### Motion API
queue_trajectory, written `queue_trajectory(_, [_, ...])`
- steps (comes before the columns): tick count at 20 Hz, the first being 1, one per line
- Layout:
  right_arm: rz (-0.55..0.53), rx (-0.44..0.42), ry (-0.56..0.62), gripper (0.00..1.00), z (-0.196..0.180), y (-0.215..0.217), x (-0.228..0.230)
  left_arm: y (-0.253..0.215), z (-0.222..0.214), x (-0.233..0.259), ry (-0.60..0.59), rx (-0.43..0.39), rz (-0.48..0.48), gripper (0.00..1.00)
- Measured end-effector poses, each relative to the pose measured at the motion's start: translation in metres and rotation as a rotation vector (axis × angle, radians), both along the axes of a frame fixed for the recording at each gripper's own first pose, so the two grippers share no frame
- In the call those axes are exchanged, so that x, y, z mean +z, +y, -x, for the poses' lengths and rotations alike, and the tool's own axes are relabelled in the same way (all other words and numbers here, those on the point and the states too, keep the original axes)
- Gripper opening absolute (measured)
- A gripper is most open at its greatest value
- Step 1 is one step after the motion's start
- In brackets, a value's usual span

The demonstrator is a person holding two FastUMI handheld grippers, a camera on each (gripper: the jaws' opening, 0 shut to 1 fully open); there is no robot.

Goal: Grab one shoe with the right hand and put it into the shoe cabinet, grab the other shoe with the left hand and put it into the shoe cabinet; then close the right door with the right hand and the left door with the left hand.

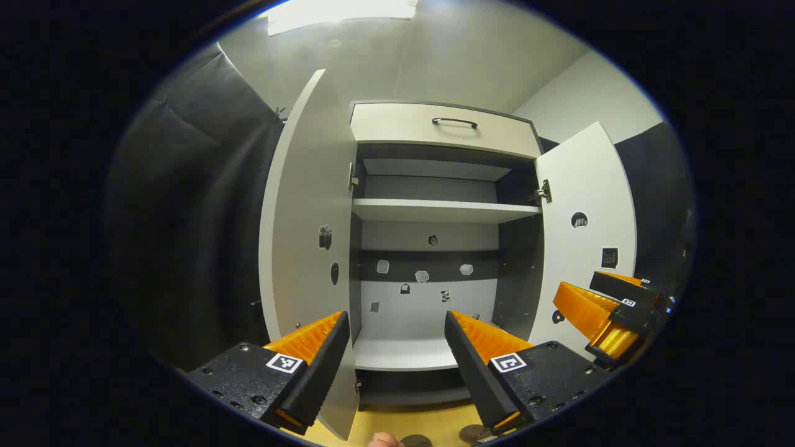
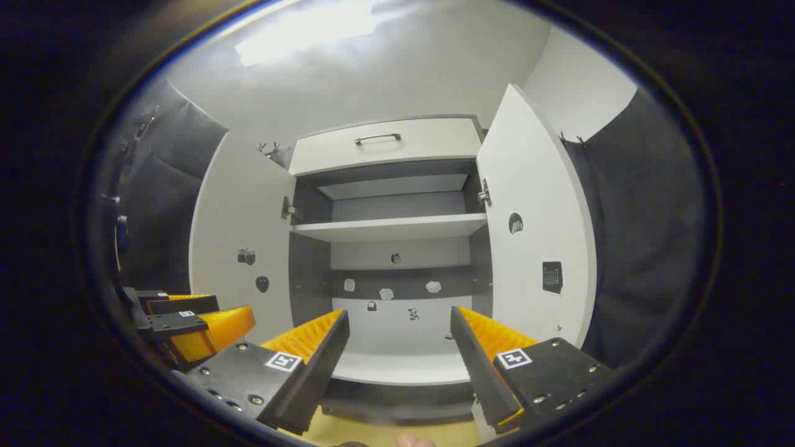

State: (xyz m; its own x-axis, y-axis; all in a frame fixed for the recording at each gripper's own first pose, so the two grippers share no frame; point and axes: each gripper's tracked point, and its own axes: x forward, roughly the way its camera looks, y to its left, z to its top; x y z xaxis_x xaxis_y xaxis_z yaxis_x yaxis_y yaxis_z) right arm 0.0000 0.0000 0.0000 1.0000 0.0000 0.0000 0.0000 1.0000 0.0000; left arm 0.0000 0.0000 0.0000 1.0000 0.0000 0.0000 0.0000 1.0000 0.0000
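Note:
The shoe cabinet (image 1: 442, 126) stands in front of me with both doors swung wide. In the left gripper view, my left gripper (image 1: 396, 318) is open and holds nothing, pointing at the bare bottom shelf (image 1: 404, 355) between the left door (image 1: 298, 248) and the right door (image 1: 587, 205). My right gripper (image 1: 581, 287) hangs at the far right in front of that door. In the right gripper view, my right gripper (image 2: 399, 313) is open with nothing in it, facing the bottom shelf (image 2: 397, 370). The left gripper (image 2: 235, 308) shows low in front of the left door (image 2: 239, 217). The right door (image 2: 534, 205) stands close on the right.
A middle shelf (image 1: 441, 211) and a closed top drawer with a dark handle (image 1: 455, 121) sit above. Small stickers dot the back panel and doors. Black cloth walls flank both sides. A strip of wooden floor (image 1: 428, 422) shows below, with small dark round shapes (image 1: 475, 432) at the edge.

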Motion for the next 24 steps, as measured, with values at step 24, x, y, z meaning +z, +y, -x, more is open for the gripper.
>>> queue_trajectory(24, [0.065, 0.056, 0.376, 0.97, 0.028, -0.018, -0.216, 0.0, -0.013, 0.019, -0.049, 0.094, -0.035, 0.94])
